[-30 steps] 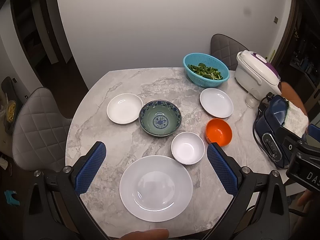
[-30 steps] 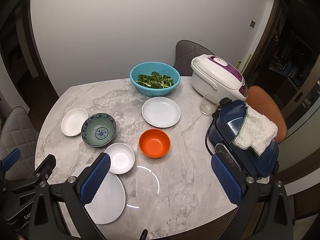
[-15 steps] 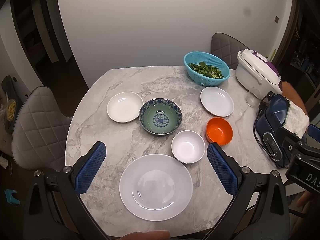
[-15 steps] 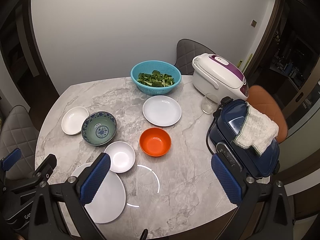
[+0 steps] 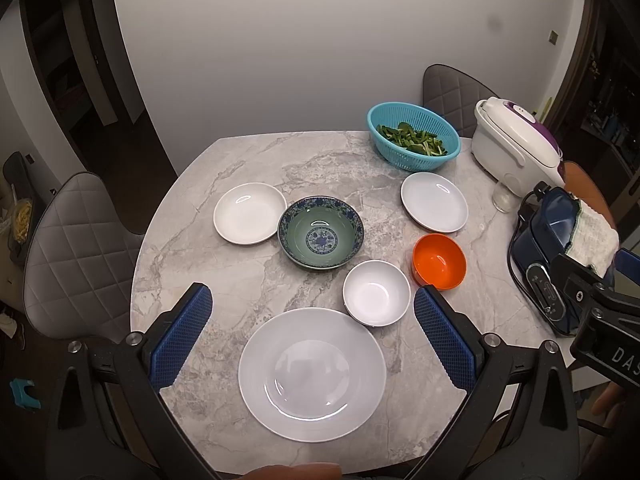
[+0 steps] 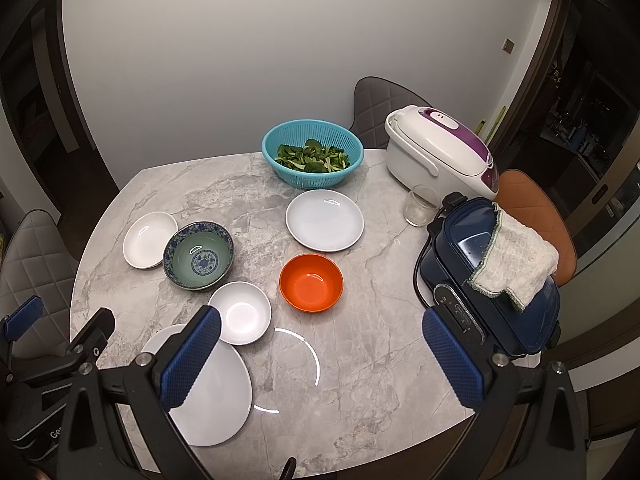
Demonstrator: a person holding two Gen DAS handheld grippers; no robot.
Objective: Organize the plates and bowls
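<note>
On the marble table [image 5: 240,280] lie a large white plate [image 5: 312,374], a small white bowl [image 5: 376,293], an orange bowl [image 5: 439,261], a blue-patterned green bowl [image 5: 321,232], a small white plate on the left [image 5: 249,213] and a white plate on the right [image 5: 434,201]. My left gripper [image 5: 314,338] is open and empty, held above the large plate. My right gripper [image 6: 320,360] is open and empty, above the table's near edge, with the orange bowl [image 6: 311,282] and small white bowl [image 6: 240,312] ahead.
A teal colander of greens [image 5: 414,141], a white rice cooker [image 5: 516,148], a glass [image 6: 420,205] and a dark blue appliance with a cloth on it [image 6: 492,272] stand at the back and right. Grey chairs [image 5: 76,240] stand around the table.
Both views have shifted slightly; the dishes sit a little higher in the frames. No dish has moved. Both grippers stay open.
</note>
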